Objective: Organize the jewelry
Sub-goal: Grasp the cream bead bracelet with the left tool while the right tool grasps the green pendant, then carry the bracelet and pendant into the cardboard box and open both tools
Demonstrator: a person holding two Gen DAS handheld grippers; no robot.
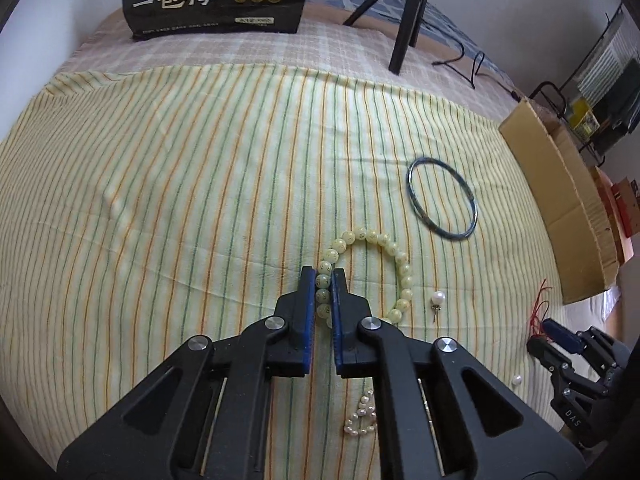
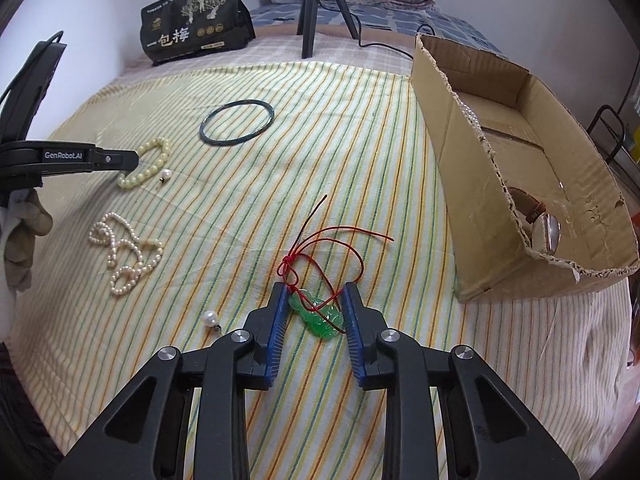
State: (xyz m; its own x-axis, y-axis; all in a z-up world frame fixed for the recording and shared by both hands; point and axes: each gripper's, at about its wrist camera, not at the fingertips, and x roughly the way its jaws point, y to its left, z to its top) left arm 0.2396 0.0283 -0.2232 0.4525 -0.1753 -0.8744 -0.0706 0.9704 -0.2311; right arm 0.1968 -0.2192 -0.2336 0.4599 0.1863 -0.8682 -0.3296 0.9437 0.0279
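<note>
My left gripper [image 1: 325, 276] is shut on the left side of a cream bead bracelet [image 1: 402, 270] that lies on the striped cloth; it also shows in the right wrist view [image 2: 146, 164]. My right gripper [image 2: 314, 292] is open, its fingers either side of a green jade pendant [image 2: 320, 316] on a red cord [image 2: 316, 248]. A dark bangle [image 1: 442, 198] [image 2: 237, 122], a pearl necklace [image 2: 124, 252] [image 1: 362, 420] and two pearl earrings [image 2: 211, 319] [image 1: 438, 299] lie on the cloth.
An open cardboard box [image 2: 460, 184] [image 1: 556, 200] stands at the right, holding a watch [image 2: 540, 220] and some pearls. A black snack bag [image 2: 192, 20] and a tripod [image 2: 310, 12] stand at the back.
</note>
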